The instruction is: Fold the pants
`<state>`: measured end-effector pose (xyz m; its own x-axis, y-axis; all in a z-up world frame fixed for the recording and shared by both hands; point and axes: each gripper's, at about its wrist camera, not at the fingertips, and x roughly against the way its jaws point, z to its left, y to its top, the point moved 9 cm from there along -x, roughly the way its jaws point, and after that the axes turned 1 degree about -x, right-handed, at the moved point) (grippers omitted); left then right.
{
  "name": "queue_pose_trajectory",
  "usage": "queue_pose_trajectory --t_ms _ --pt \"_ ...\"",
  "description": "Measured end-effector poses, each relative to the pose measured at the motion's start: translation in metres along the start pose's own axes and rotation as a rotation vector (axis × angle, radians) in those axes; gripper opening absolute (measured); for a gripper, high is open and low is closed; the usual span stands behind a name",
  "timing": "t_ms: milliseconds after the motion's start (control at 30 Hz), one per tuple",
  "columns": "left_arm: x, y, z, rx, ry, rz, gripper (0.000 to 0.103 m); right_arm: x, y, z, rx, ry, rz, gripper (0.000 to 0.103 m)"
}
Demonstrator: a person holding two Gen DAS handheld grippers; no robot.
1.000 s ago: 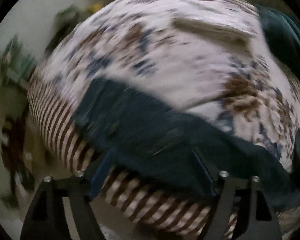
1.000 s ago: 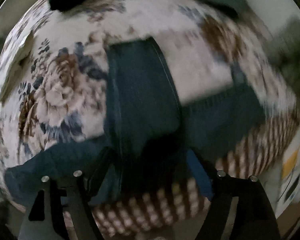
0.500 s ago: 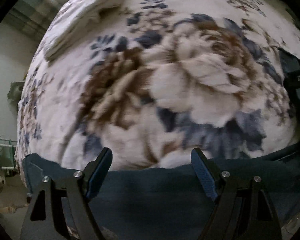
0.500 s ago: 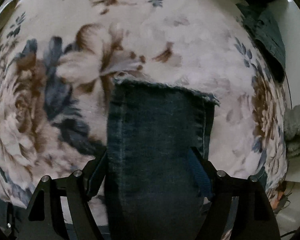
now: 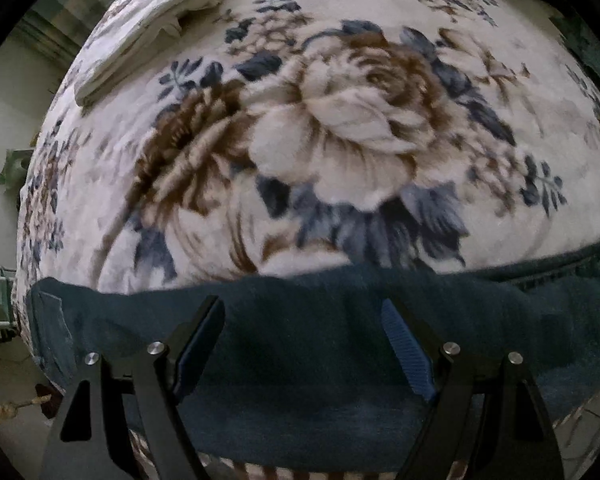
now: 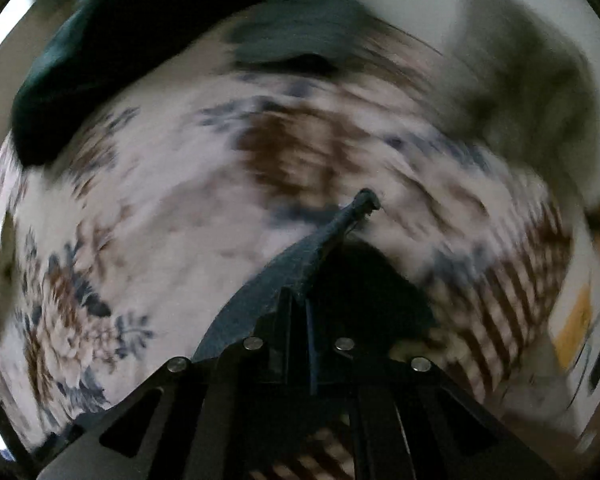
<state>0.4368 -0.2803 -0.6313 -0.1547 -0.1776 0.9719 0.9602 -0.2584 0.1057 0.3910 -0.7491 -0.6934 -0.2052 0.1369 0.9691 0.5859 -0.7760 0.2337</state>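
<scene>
Dim, fisheye-warped views; right wrist heavily motion-blurred, perhaps window glare upper left.

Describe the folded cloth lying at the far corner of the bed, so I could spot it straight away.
Start from the big flowered blanket that covers the bed. Follow it to its far left corner in the left camera view, well beyond the dark blue pants at the near edge. There lies the folded cloth, pale and flat, cream with a faint print, the only raised, layered thing on the blanket there.

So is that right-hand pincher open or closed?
Closed. The right gripper has just been closing, and its fingers now pinch a fold of the dark jeans.
</scene>
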Motion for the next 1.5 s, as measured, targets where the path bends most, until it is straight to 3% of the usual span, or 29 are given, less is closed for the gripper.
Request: queue_pose_trajectory --t_ms 100,167,267,300,367,433,467,600,767,867,900,933,1000,1067,1200,1267,1333,1433,1500 --pt "-0.001 -0.008 -0.011 -0.014 -0.004 0.013 0.080 -0.030 -0.036 -0.046 -0.110 0.052 0.142 0.010" --pt "-0.003 -0.014 -0.019 -0.030 -0.006 0.026 0.080 -0.048 -0.056 -0.062 -0.175 0.081 0.222 0.021" --pt "-0.004 -0.020 -0.027 -0.050 -0.004 0.033 0.080 -0.056 -0.074 -0.072 -0.302 0.255 0.236 0.037" --pt "-0.004 -0.021 -0.031 -0.056 -0.006 0.035 0.080 -0.056 -0.075 -0.071 -0.341 0.313 0.225 0.037" --pt "-0.003 -0.022 -0.035 -0.065 -0.001 0.033 0.080 -0.060 -0.079 -0.073 -0.385 0.347 0.219 0.037" --pt "-0.001 -0.022 -0.039 -0.071 0.001 0.027 0.080 -0.060 -0.080 -0.075 -0.392 0.316 0.178 0.035" --pt "0.000 -0.022 -0.042 -0.076 0.004 0.023 0.080 -0.058 -0.079 -0.073 -0.326 0.253 0.150 0.030" --pt "0.003 -0.022 -0.052 -0.109 0.021 0.012 0.080 -0.048 -0.083 -0.047 -0.025 0.013 0.086 0.026" --pt "0.008 -0.026 -0.060 -0.140 0.028 0.007 0.080 -0.047 -0.092 -0.027 0.129 -0.084 0.052 0.026" --pt "0.010 -0.028 -0.066 -0.143 0.023 0.010 0.080 -0.049 -0.093 -0.026 0.116 -0.075 0.062 0.026" --pt "0.010 -0.028 -0.066 -0.143 0.020 0.012 0.080 -0.051 -0.094 -0.026 0.101 -0.069 0.066 0.022" --pt "0.010 -0.028 -0.066 -0.143 0.017 0.013 0.080 -0.049 -0.093 -0.031 0.081 -0.063 0.065 0.012" --pt "0.011 -0.027 -0.066 -0.141 0.012 0.011 0.080 -0.045 -0.086 -0.035 0.042 -0.036 0.057 0.009" --pt "0.013 -0.026 -0.064 -0.137 0.010 0.004 0.080 -0.030 -0.078 -0.033 -0.025 0.028 0.036 0.009" --pt "0.022 -0.017 -0.052 -0.093 -0.008 -0.030 0.080 0.032 -0.050 -0.013 -0.124 0.246 -0.085 0.008" --pt "0.026 -0.013 -0.045 -0.069 -0.008 -0.045 0.080 0.063 -0.041 -0.003 -0.124 0.329 -0.162 0.008" --pt "0.026 -0.010 -0.040 -0.046 -0.009 -0.054 0.080 0.069 -0.040 0.001 -0.100 0.355 -0.204 0.008" --pt "0.018 -0.011 -0.039 -0.040 0.001 -0.036 0.080 0.028 -0.048 -0.016 -0.074 0.311 -0.139 0.008" --pt "0.013 -0.014 -0.040 -0.041 -0.003 -0.019 0.080 -0.018 -0.067 -0.039 -0.078 0.230 0.000 0.012"
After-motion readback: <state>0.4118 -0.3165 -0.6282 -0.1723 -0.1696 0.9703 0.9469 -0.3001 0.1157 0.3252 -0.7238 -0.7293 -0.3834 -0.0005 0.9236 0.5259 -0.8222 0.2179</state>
